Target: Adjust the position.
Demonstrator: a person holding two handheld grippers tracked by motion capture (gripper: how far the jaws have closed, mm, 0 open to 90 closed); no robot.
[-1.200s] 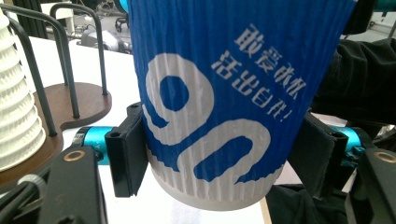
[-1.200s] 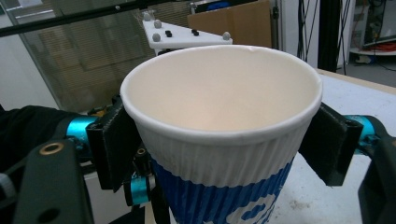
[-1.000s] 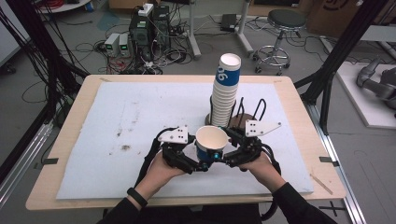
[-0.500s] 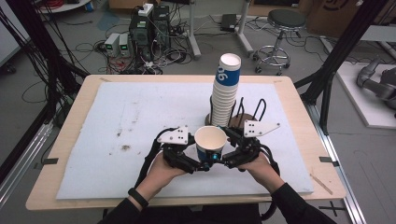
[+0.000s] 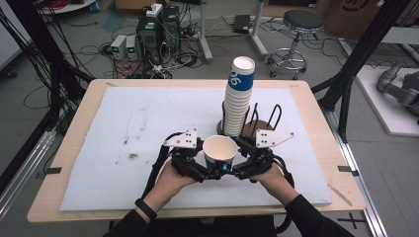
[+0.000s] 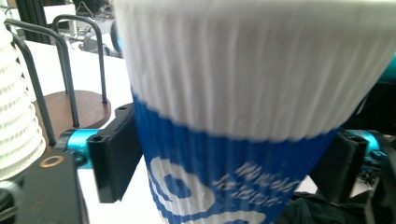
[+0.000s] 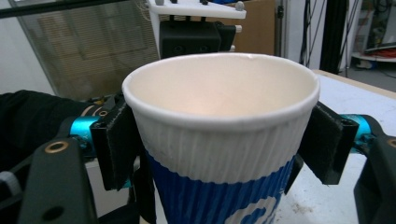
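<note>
Paper cup [image 5: 220,152]: ribbed, white upper band, blue lower band with white print, upright, empty, near surface [image 5: 99,128] front edge, before cup stack [image 5: 238,98]; right tool [image 7: 219,154] pads clamped on cup sides; left tool [image 6: 224,163] jaws just reopening slightly, pads flanking cup, contact unclear.

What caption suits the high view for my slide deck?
Both the left gripper and right gripper clasp one paper cup before the tall cup stack.

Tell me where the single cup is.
In the high view the cup sits near the table's front edge, between both grippers, just in front of the cup stack.
</note>
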